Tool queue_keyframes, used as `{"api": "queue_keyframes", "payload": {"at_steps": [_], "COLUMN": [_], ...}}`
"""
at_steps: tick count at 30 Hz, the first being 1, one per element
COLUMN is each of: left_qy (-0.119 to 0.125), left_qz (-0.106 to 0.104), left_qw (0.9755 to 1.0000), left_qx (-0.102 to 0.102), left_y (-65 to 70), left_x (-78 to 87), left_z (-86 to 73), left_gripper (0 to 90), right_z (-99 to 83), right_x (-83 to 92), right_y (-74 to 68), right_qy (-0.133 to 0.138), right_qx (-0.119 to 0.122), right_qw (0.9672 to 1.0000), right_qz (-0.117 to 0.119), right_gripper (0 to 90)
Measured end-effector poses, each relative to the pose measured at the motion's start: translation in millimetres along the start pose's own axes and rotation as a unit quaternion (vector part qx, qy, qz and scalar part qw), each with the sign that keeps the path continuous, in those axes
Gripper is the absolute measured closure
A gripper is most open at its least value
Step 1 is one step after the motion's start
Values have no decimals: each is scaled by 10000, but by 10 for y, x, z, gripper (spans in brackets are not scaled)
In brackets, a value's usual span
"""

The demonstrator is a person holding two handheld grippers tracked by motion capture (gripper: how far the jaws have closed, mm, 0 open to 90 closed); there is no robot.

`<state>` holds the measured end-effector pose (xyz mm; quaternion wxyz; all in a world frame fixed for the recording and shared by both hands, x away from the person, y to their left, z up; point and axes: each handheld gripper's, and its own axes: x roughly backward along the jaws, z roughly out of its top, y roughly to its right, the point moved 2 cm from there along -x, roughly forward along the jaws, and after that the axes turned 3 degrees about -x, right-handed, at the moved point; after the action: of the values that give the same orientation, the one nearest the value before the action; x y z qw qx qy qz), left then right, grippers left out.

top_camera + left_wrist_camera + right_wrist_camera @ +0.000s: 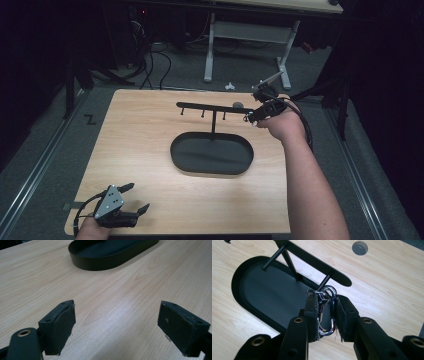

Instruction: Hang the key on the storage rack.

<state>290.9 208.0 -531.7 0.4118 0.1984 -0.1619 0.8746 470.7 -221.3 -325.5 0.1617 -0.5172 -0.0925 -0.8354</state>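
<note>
A silver carabiner (325,312) is clamped in the right gripper (325,315) just below the black hook rack (312,261); no writing is seen. The left gripper (116,322) is held open — bare tabletop (112,302) ahead.

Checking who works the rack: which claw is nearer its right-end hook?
Right. The right claw, holding a carabiner, is at that hook; the left claw sits at the table's near-left corner.

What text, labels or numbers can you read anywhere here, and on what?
None: no readable text on the table, the black tray, the hook rack or the carabiner held in the right gripper.
</note>
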Motion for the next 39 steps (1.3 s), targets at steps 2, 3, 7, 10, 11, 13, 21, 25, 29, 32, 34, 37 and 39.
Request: {"api": "queue_keyframes", "payload": {"at_steps": [2, 3, 7, 10, 11, 13, 21, 25, 29, 32, 34, 37, 39], "left_qy": [-2, -8, -6, -41, -31, -30, -15, -13, -15, -32, -33, -17, -18], "left_qz": [-1, -3, -12, -30, -27, -28, -17, -18, -20, -32, -34, -23, -23], "left_qw": [10000, 10000, 10000, 10000, 10000, 10000, 10000, 10000, 10000, 10000, 10000, 10000, 10000], "left_qx": [1, 4, 12, -2, 0, 1, 15, 19, 19, 16, 16, 15, 15], "left_y": [0, 0, 2, 4, 5, 5, 3, 2, 2, 0, 0, 3, 3], "left_x": [0, 1, -2, -1, -2, -2, -7, -6, -6, -3, -3, -6, -6], "left_z": [0, -1, -3, -2, -2, -3, -8, -9, -9, -9, -8, -9, -9], "left_gripper": [153, 153, 153, 153, 153, 153, 153, 153, 153, 153, 153, 153, 153], "right_z": [3, 7, 4, -18, -26, -35, -96, -107, -111, -112, -110, -110, -110], "right_x": [-4, -19, -35, -63, -72, -86, -214, -247, -260, -271, -270, -273, -275], "right_y": [2, 10, 20, 37, 41, 42, 66, 68, 71, 74, 69, 65, 63], "right_qy": [1, -19, -18, -35, -57, -73, -154, -154, -166, -147, -169, -175, -178], "right_qx": [-30, -37, -35, -102, -80, -89, -152, -183, -188, -168, -155, -153, -158], "right_qw": [10000, 10000, 10000, 9999, 9999, 9999, 9998, 9997, 9997, 9997, 9997, 9997, 9997], "right_qz": [-5, -32, -34, -49, -67, -72, -5, 20, -6, -22, -37, -54, -76], "right_gripper": [723, 723, 720, 715, 713, 712, 703, 703, 701, 700, 696, 691, 672]}}
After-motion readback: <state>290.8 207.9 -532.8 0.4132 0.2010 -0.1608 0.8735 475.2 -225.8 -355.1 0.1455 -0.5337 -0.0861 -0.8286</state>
